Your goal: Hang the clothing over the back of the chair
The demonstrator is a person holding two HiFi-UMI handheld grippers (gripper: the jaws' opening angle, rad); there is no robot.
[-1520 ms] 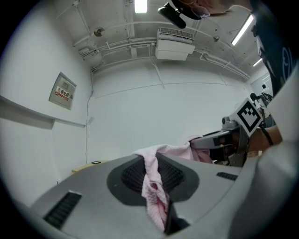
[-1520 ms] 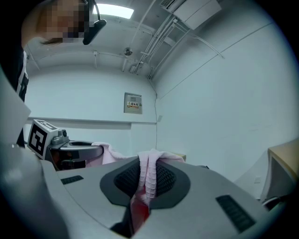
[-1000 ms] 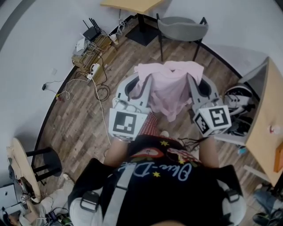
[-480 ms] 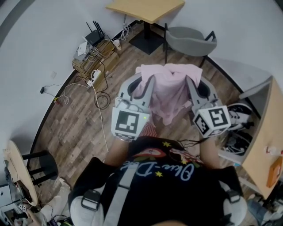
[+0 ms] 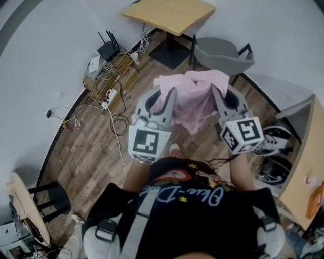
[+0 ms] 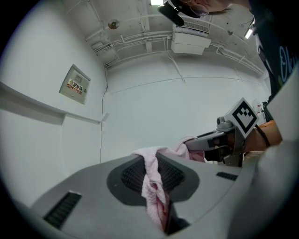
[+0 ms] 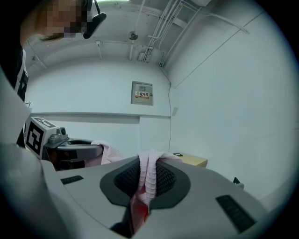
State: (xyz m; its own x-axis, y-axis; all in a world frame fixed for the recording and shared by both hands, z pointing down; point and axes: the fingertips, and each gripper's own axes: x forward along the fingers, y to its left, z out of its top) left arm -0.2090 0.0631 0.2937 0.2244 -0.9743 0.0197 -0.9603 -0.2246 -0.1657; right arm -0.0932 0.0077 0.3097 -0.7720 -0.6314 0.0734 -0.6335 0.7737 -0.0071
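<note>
A pink garment (image 5: 190, 98) hangs stretched between my two grippers, held out in front of the person at chest height. My left gripper (image 5: 163, 95) is shut on its left top corner; the pink cloth (image 6: 153, 186) is pinched between the jaws. My right gripper (image 5: 218, 93) is shut on the right top corner, with the cloth (image 7: 147, 179) bunched in the jaws. The grey chair (image 5: 223, 53) stands just beyond the garment, its curved back facing me, beside the wooden table (image 5: 172, 14).
A low wooden shelf (image 5: 109, 63) with routers, a power strip and loose cables (image 5: 104, 109) stands along the left wall. A desk edge (image 5: 306, 167) and shoes (image 5: 276, 139) lie at the right. A round stool (image 5: 48, 195) is at lower left.
The person has walked forward with the garment held up; the chair and table have come nearer in the head view. Both grips on the cloth are unchanged.
</note>
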